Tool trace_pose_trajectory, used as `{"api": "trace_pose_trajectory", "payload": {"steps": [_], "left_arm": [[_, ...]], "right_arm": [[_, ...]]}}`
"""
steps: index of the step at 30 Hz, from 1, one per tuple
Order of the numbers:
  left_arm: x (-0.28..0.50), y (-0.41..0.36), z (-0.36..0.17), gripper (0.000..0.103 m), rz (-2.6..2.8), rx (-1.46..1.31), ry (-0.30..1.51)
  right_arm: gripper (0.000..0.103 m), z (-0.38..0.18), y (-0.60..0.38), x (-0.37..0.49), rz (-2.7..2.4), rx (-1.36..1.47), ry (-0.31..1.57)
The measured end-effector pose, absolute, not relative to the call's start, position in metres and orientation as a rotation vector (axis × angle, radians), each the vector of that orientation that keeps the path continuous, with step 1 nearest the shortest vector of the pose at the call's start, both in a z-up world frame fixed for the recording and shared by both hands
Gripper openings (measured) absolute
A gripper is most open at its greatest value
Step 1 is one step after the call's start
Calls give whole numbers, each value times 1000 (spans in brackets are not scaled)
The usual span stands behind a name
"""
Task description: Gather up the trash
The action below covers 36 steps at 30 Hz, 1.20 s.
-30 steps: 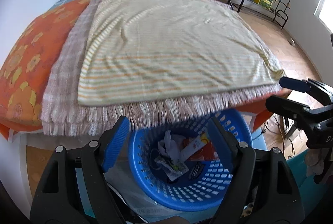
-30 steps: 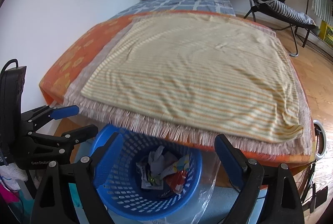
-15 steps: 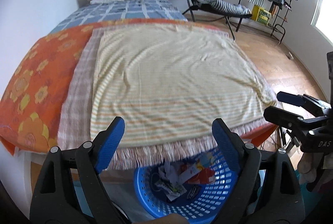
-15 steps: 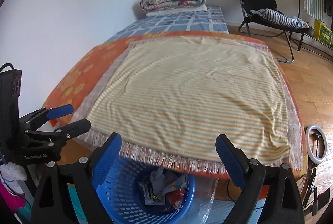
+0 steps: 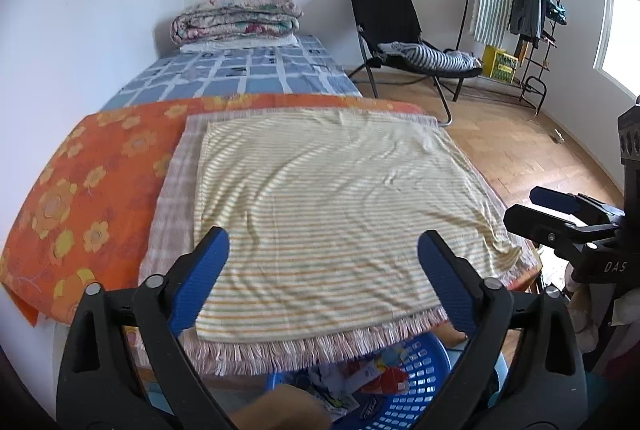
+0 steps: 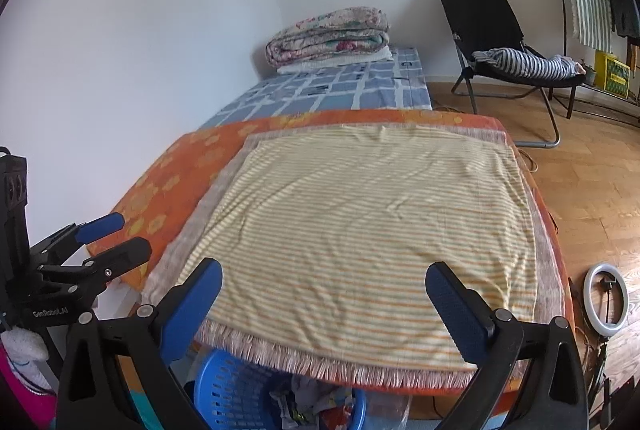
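A blue plastic basket (image 5: 416, 378) stands on the floor at the foot of the bed, half hidden under the fringed edge. Crumpled wrappers and paper trash (image 5: 372, 378) lie inside it. The right wrist view shows the same basket (image 6: 232, 394) and trash (image 6: 316, 402) at its bottom edge. My left gripper (image 5: 323, 244) hangs above the bed's near end, its jaws opening wide with nothing between them. My right gripper (image 6: 324, 272) is beside it, jaws also opening and empty. Each gripper shows in the other's view: the right gripper (image 5: 532, 208) and the left gripper (image 6: 124, 236).
The bed carries a yellow striped cloth (image 5: 332, 198) over a fringed blanket and an orange flowered sheet (image 5: 92, 198). A folded quilt (image 5: 236, 16) lies at the far end. A black chair (image 5: 404, 42), a clothes rack (image 5: 516, 10) and a ring light (image 6: 606, 300) stand on the wooden floor.
Both grippers have risen and tipped upward. The basket has slid to the bottom edge of both views and the bed now fills them. Both pairs of jaws have spread wider.
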State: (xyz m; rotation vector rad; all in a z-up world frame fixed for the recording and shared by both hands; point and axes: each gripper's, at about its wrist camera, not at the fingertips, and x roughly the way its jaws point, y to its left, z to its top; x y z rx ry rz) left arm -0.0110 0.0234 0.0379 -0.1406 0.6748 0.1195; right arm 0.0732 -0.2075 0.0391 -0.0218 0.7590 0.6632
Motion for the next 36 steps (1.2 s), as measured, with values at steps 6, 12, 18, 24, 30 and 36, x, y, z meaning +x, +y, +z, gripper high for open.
{"api": "trace_pose_trajectory", "payload": {"steps": [6, 12, 18, 24, 30, 36], "left_arm": [[-4, 29, 42, 102, 160, -163, 671], [4, 34, 35, 102, 199, -189, 721], [8, 36, 29, 102, 192, -210, 749], [8, 33, 27, 102, 183, -207, 759], [8, 33, 26, 102, 184, -206, 765], [9, 32, 25, 102, 176, -206, 773]], "right_arm": [[103, 42, -207, 81, 664, -24, 741], [103, 38, -201, 83, 683, -30, 744], [103, 31, -199, 88, 691, -16, 774], [103, 28, -198, 88, 697, -2, 786], [103, 28, -197, 86, 696, -13, 783], [103, 28, -197, 86, 692, -13, 785]]}}
